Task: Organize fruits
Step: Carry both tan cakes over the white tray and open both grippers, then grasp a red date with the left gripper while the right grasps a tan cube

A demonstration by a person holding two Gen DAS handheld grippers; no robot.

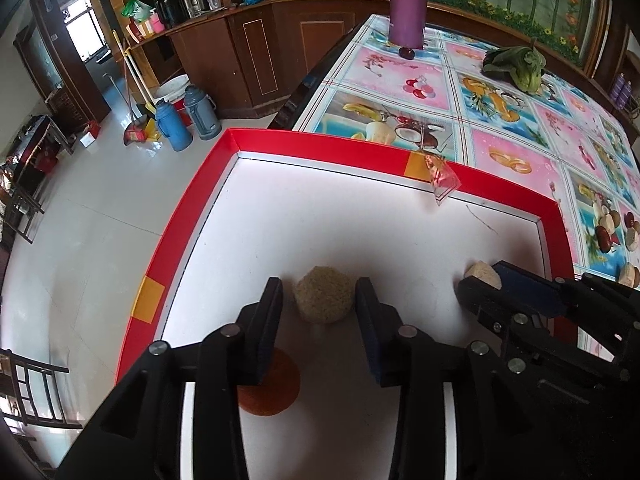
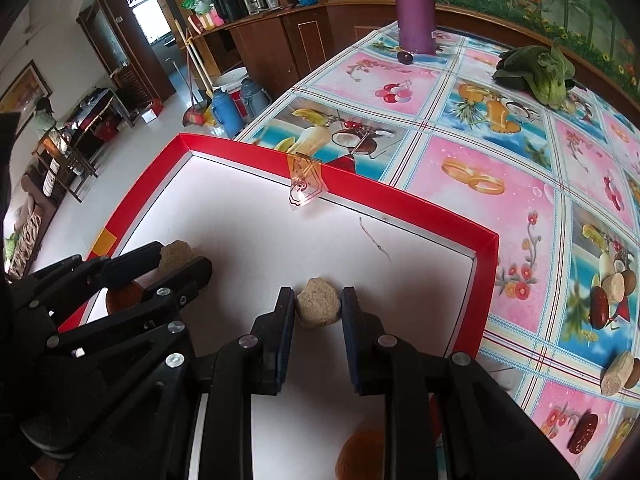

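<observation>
left tongs (image 1: 319,300): spread wide around a rough tan lump (image 1: 324,294), gaps both sides
right tongs (image 2: 318,305): clamped on a second tan lump (image 2: 318,306)
both lumps: inside red-rimmed white tray (image 1: 280,216), near end

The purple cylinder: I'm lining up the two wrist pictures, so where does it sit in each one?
Left wrist view: the purple cylinder stands at the top, right of centre, at the far end of the table.
Right wrist view: the purple cylinder is again at the top, right of centre, cut off by the upper edge.
Shared landmark: the small dark fruit lying at the cylinder's foot on the fruit-print tablecloth.
</observation>
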